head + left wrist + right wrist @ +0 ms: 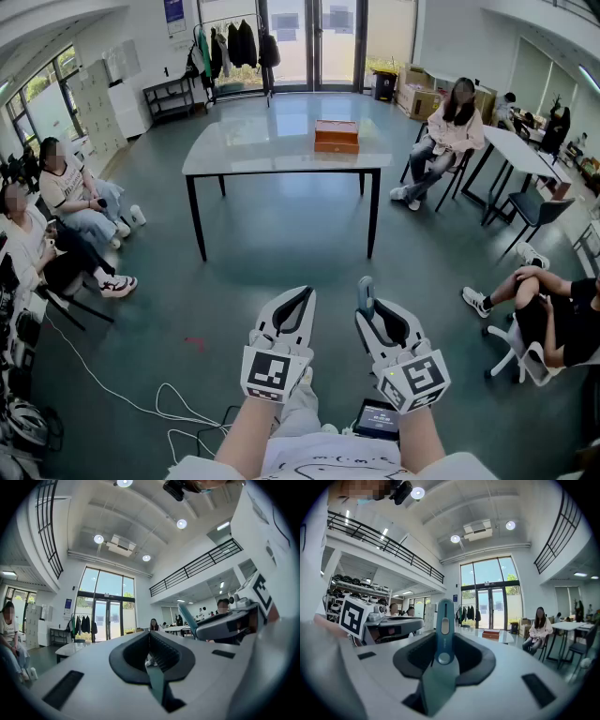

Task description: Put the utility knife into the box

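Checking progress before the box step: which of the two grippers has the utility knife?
The right gripper: the blue utility knife stands clamped between its jaws. The left gripper has its jaws together, with nothing between them.

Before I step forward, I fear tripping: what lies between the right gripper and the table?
In the head view, only bare floor lies between the right gripper, shut on the utility knife, and the table bearing the box.

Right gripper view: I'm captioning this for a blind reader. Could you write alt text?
A blue utility knife is clamped between the jaws of the right hand-held gripper, sticking out past them. Beyond it are a white table bearing an orange box, a seated person to the right, and glass doors behind.
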Demonstrator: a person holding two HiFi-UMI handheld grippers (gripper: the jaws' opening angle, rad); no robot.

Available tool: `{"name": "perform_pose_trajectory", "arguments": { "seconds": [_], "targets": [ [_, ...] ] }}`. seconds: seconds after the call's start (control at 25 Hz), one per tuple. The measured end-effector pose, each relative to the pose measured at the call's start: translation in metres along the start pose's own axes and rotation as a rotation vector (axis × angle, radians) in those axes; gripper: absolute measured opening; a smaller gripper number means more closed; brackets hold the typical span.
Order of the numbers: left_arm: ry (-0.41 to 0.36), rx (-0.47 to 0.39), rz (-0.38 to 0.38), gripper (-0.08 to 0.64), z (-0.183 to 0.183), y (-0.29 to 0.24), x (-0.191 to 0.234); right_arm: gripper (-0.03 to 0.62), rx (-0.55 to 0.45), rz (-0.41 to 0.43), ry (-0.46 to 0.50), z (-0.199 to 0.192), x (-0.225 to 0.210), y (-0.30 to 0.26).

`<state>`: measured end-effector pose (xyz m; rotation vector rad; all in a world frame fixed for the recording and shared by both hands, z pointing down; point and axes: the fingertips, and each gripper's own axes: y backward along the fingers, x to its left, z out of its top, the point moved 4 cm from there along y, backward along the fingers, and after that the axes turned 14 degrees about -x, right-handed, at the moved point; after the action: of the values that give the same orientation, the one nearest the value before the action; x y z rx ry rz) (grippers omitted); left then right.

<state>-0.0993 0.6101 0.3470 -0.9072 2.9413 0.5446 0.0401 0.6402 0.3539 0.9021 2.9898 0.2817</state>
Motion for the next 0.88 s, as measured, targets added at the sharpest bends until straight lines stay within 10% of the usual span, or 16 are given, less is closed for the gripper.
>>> {"name": "perform_pose_trajectory", "arguments": {
  "seconds": [0.88],
  "targets": [
    [0.029, -0.046, -0.016, 0.015, -0.064, -0.167, 0.136, 0.132, 0.016, -0.011, -0.014, -0.041, -0.102, -0.19]
  ]
}}
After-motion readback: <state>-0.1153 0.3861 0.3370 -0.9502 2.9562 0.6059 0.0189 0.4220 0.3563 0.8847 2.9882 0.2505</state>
